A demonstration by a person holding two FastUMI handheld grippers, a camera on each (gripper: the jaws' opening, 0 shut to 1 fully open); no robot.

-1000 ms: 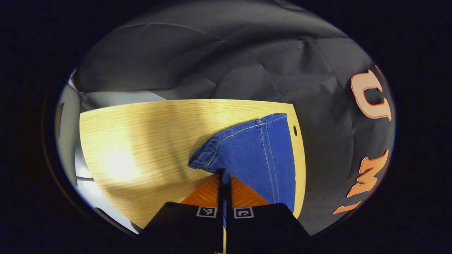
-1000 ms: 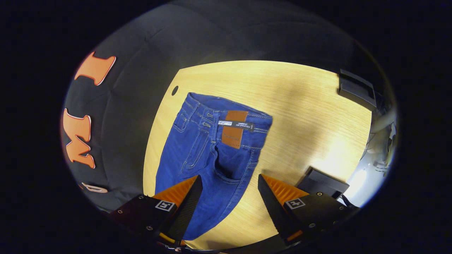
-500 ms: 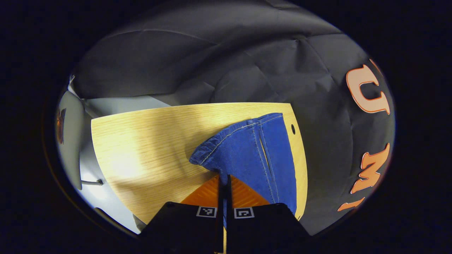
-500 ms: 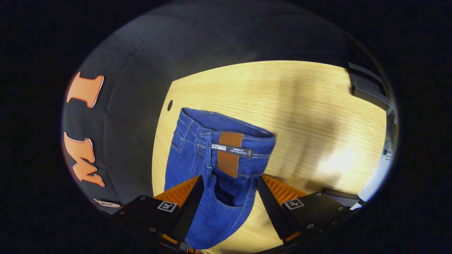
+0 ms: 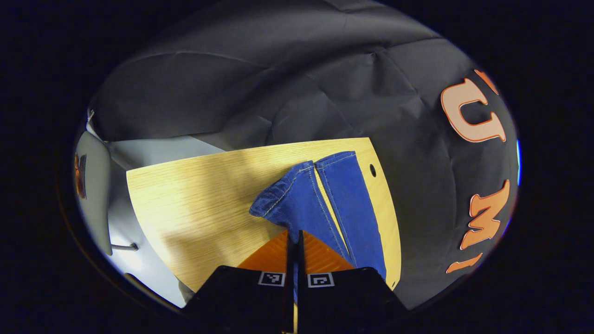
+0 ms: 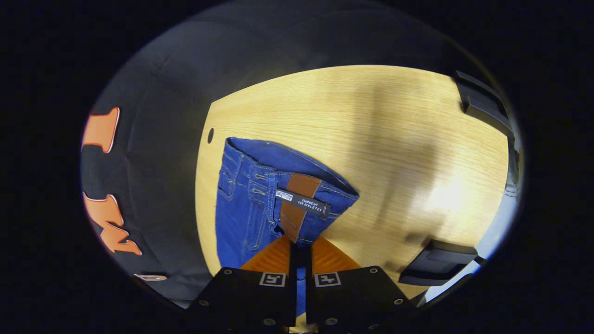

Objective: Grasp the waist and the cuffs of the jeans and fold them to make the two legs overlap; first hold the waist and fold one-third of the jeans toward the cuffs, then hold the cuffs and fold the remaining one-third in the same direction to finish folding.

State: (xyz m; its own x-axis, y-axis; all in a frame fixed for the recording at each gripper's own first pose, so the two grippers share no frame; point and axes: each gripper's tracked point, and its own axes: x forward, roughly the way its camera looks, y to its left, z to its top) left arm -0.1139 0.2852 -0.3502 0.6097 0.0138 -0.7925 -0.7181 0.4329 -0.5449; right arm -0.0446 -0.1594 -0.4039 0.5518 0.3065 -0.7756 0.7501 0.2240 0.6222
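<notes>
In the left gripper view, the left gripper sits at 6 o'clock, its two fingers pinched together on blue denim: it holds the cuff end of the jeans. From the pinch, one leg bunches up toward 11 o'clock while the other lies flat beside it toward 1 o'clock, a thin strip of wood showing between them. This view alone shows the cuffs, which reach close to the far edge of the wooden table. A small hole lies just beside the right leg near the table's corner. Bare wood spreads out toward 9 o'clock.

In the right gripper view, the right gripper is clamped on the waist just below the brown leather patch. Wide bare tabletop spreads toward 2 o'clock. Dark fixtures sit at the table's edge at 2 and 4 o'clock.
</notes>
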